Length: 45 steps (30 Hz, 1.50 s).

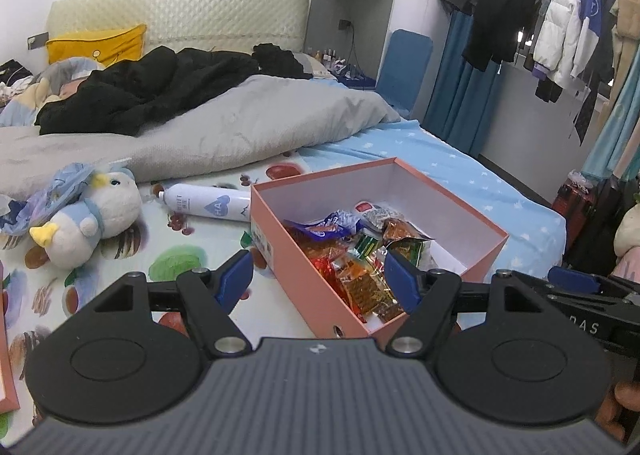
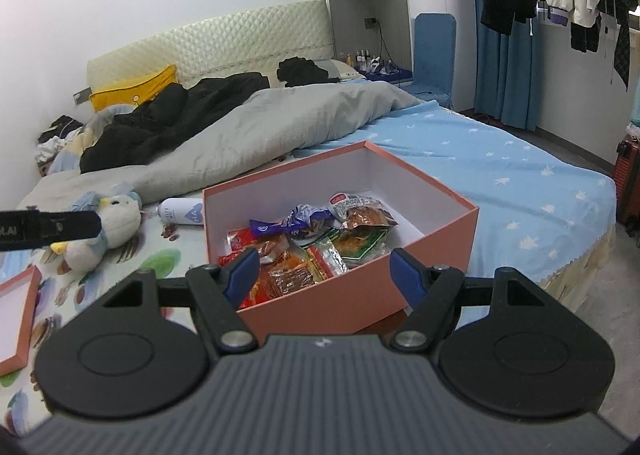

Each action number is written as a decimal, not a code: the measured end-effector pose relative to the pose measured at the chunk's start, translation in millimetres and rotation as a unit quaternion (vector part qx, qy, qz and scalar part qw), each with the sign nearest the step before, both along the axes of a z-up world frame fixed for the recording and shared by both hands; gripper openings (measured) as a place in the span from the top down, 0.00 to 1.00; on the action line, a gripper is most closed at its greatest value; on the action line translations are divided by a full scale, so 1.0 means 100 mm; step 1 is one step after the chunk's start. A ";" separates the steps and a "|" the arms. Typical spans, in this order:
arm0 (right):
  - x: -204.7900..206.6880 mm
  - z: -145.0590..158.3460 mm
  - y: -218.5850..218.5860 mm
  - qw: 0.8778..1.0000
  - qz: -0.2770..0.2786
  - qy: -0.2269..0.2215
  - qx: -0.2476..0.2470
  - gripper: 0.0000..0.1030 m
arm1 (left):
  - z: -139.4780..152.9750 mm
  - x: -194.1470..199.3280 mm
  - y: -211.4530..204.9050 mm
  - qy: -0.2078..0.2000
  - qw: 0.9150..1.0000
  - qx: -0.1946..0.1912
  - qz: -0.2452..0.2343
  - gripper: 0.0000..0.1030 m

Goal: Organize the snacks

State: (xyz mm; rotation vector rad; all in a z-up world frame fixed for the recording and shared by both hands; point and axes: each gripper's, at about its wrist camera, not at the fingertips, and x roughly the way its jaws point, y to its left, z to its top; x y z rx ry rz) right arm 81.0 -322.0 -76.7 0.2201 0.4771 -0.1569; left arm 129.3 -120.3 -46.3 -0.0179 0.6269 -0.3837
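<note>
An open pink box [image 1: 304,275] [image 2: 432,239] stands on the bed and holds several snack packets [image 1: 360,251] [image 2: 312,243]: orange, red, green and a blue one. My left gripper [image 1: 320,275] is open and empty, just in front of the box's near corner. My right gripper [image 2: 324,273] is open and empty, over the box's near wall. The right gripper also shows at the right edge of the left wrist view [image 1: 576,279]. Part of the left gripper shows at the left of the right wrist view [image 2: 48,231].
A plush bird [image 1: 92,215] [image 2: 104,227] and a white bottle [image 1: 208,201] [image 2: 180,211] lie left of the box. The box's pink lid [image 2: 20,315] lies at far left. A grey duvet [image 1: 224,127] and black clothes [image 1: 140,91] cover the far bed. The bed edge [image 2: 580,255] drops off at right.
</note>
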 end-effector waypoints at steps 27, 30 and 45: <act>0.01 0.00 -0.04 1.000 0.020 -0.003 0.015 0.15 | -0.04 0.03 -0.01 0.011 1.000 0.015 0.011 0.02; 0.01 0.00 -0.06 1.000 0.017 -0.005 0.018 0.00 | -0.03 0.03 0.00 0.013 1.000 0.012 0.012 0.02; 0.01 0.01 -0.06 1.000 0.016 -0.005 0.019 0.00 | 0.02 0.04 0.04 0.017 0.999 0.021 0.030 0.01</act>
